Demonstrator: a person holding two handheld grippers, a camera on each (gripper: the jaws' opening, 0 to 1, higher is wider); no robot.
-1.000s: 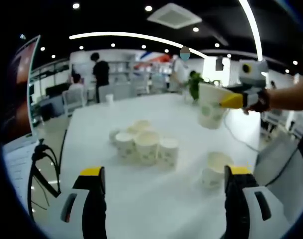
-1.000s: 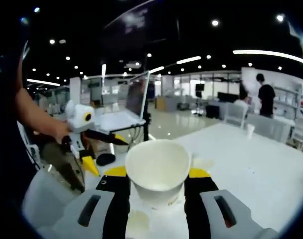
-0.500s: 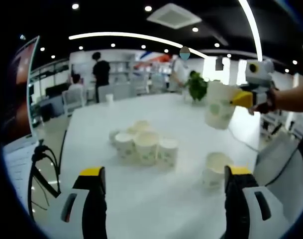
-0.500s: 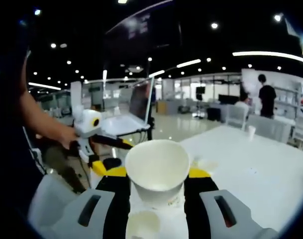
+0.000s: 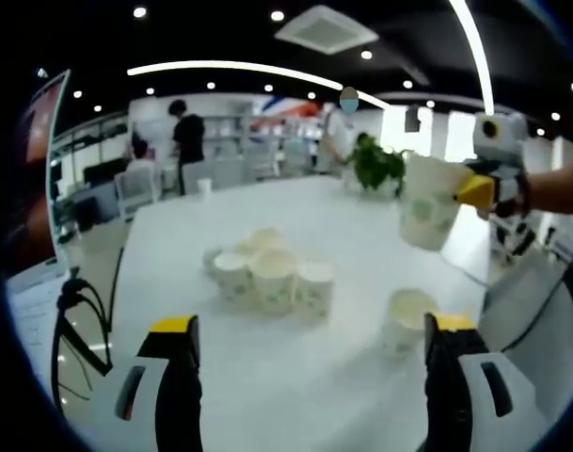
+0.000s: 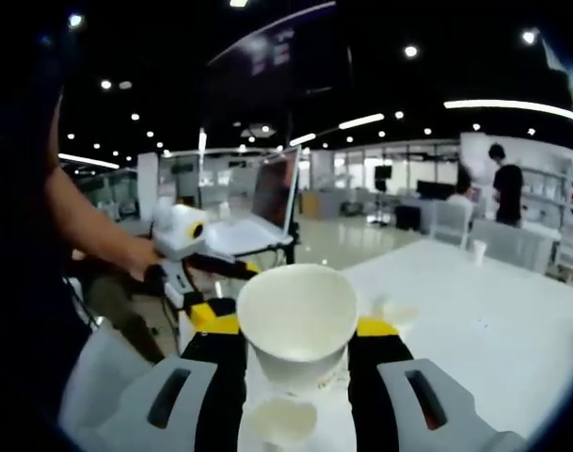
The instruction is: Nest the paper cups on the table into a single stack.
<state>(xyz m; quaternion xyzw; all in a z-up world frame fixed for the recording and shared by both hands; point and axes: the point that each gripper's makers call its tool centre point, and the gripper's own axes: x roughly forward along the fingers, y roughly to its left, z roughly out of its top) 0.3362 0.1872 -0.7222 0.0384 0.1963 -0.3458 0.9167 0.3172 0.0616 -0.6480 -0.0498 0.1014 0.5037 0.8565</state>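
The right gripper (image 6: 297, 350) is clamped on an empty paper cup (image 6: 296, 320), held above a lone cup (image 5: 405, 320) (also empty). The left gripper (image 5: 310, 353) gapes wide, holding nothing. Farther along the table (image 5: 286, 395) stands a cup cluster (image 5: 267, 275).

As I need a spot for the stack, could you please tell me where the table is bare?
The table is bare between the left claw and the cluster of cups, and again beyond the cluster toward the far edge. It is crowded at the cluster and beside the lone cup. The right claw holds a cup aloft.
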